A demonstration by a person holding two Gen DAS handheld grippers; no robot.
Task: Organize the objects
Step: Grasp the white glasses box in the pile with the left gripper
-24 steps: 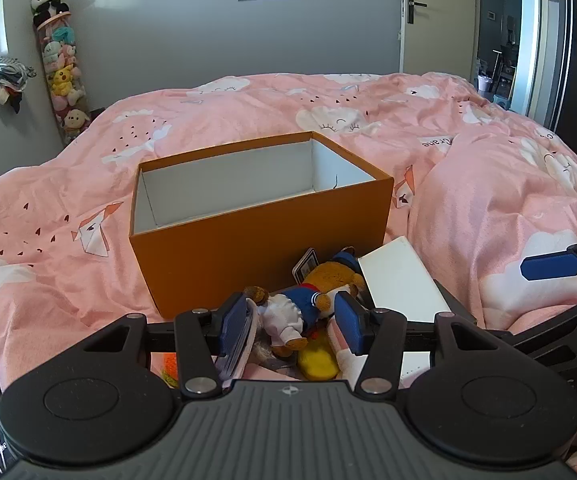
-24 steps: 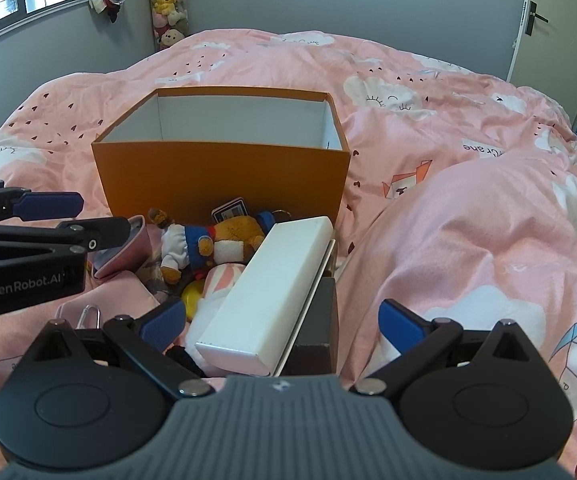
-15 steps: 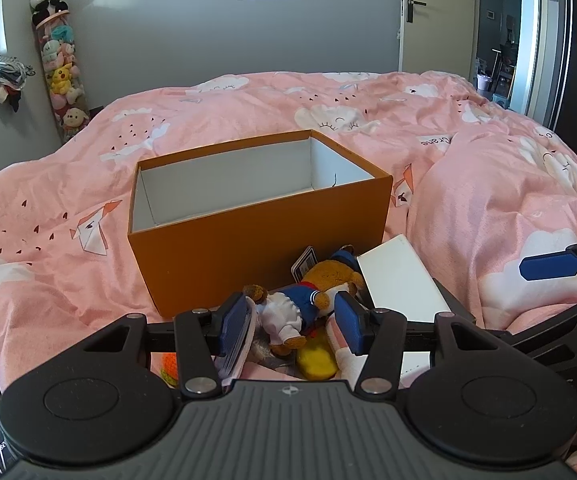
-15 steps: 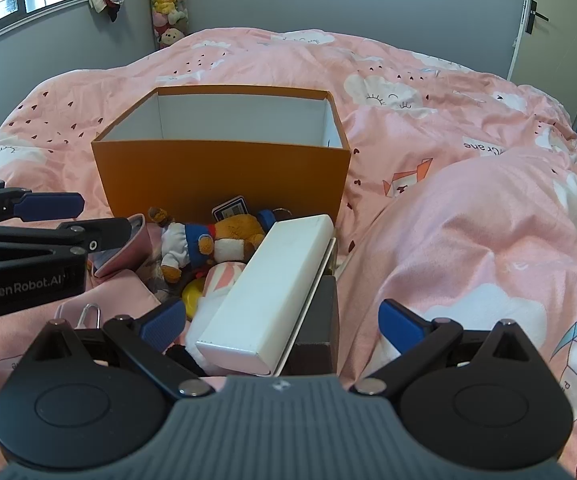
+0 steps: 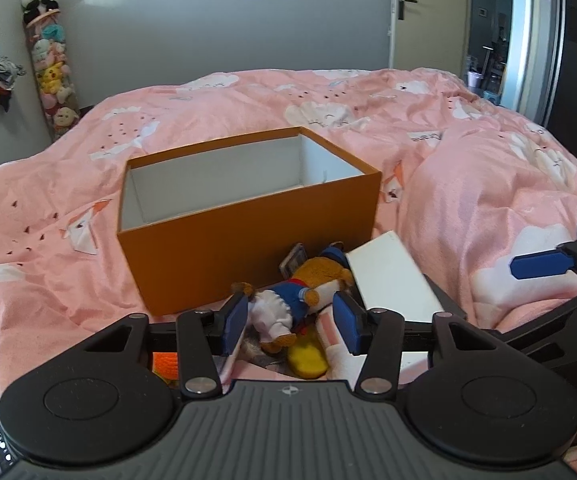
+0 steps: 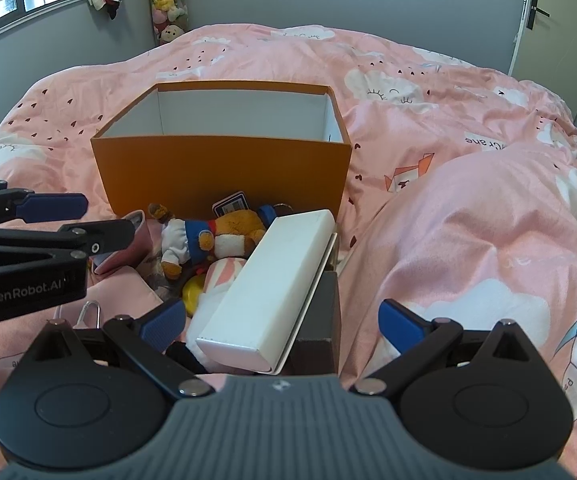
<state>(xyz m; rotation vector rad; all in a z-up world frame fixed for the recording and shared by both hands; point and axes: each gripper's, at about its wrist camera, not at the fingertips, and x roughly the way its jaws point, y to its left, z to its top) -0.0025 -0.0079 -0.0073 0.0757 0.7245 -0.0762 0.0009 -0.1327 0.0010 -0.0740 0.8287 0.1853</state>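
Orange box [image 5: 248,236]: open-topped, on the pink bedspread [image 5: 488,184].
Plush toy [image 5: 288,304]: lying on its side just in front of the box, beside a white carton [image 6: 272,284].
Left gripper [image 5: 290,320]: jaws apart around the toy, not pressing.
Right gripper [image 6: 282,320]: spread wide over the carton's near end.

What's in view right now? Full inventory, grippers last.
box: 1, orange, white inside, open, on bed
plush toy: 1, tan, blue and white, in front of box
long box: 1, white, right of plush
card: 1, against box front
yellow item: 1, partly hidden in pile
duvet: 1, pink, cloud print
left gripper: open, jaws either side of plush
right gripper: wide open, over long box
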